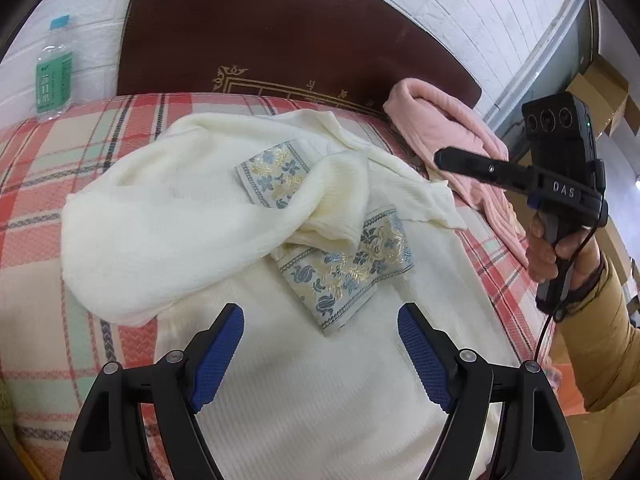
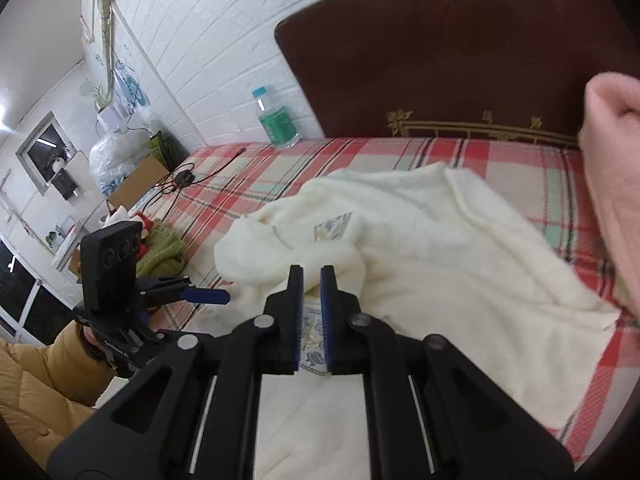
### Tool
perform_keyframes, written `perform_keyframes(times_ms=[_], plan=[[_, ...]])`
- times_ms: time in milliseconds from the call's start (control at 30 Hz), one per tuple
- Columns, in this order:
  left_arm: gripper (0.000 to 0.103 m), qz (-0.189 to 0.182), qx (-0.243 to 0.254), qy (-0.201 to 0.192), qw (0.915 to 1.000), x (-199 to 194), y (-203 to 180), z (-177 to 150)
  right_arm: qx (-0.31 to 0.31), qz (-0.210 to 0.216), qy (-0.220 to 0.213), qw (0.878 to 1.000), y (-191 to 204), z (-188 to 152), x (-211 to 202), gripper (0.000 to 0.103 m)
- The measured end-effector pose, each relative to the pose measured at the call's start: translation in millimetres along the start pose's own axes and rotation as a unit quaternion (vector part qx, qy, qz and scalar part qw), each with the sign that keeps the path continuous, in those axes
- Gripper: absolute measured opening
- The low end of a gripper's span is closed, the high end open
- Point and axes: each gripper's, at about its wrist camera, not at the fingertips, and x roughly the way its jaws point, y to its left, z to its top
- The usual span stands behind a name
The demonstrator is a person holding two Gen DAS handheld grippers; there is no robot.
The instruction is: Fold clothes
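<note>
cream garment (image 1: 192,216) crumpled mid-bed on plaid bedcover (image 1: 36,184), sleeves with floral cuffs (image 1: 344,268) thrown inward, likely first fold. left tongs (image 1: 320,344) apart, empty, hovering at 6 o'clock over hem, probably ready to pinch. right tongs (image 2: 311,300) together, nothing visibly gripped, at 3 o'clock. pink garment (image 1: 452,136) parked at 2 o'clock by headboard (image 1: 280,32), seemingly awaiting turn.

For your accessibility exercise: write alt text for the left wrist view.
A cream garment with floral trim lies crumpled on a plaid bed cover, beneath the open left gripper. The right gripper, shut, hovers beside pink clothing.
</note>
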Motion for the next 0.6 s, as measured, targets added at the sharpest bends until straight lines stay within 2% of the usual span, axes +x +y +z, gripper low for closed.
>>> perform_keyframes(times_ms=[100,133,167,200,233,267,333,467,500,533,600], plan=[[0.081,0.002,0.005,0.007,1.0,8.4,-1.2,5.8,0.025,-0.007,0.001,1.0,-10.9,-1.2,-7.5,0.013],[0.081,0.0,0.004,0.008,1.0,10.5,-0.6,7.0,0.039,-0.005,0.004,0.999,-13.7,-5.8,-5.6,0.023],[0.081,-0.003,0.0,0.009,1.0,12.7,0.4,7.7,0.051,-0.002,0.01,0.999,-15.2,-11.8,-1.2,0.04],[0.081,-0.006,-0.004,0.011,0.9999,15.0,1.5,8.3,0.059,0.004,0.018,0.998,-14.4,-20.6,7.4,0.083],[0.081,-0.007,-0.007,0.013,0.9999,17.6,2.4,8.6,0.064,0.011,0.022,0.998,-12.9,-29.7,16.5,0.094],[0.081,-0.008,-0.009,0.017,0.9998,20.3,2.9,8.3,0.066,0.016,0.024,0.997,-10.6,-38.0,25.7,0.091],[0.081,-0.008,-0.01,0.024,0.9996,23.5,2.2,6.4,0.07,0.028,0.036,0.997,-7.4,-49.3,47.4,0.071],[0.081,-0.012,-0.011,0.029,0.9994,24.4,0.4,2.9,0.084,0.038,0.051,0.994,-4.0,-59.7,84.5,0.055],[0.081,-0.014,-0.013,0.029,0.9994,23.9,0.1,2.2,0.077,0.033,0.046,0.995,-1.3,-58.5,86.2,0.037],[0.081,-0.015,-0.014,0.029,0.9994,23.5,-0.1,1.4,0.069,0.026,0.04,0.996,1.3,-55.6,83.9,0.008],[0.081,-0.016,-0.016,0.029,0.9993,22.0,-0.2,-0.1,0.051,0.015,0.024,0.998,7.0,-49.0,76.9,0.007]])
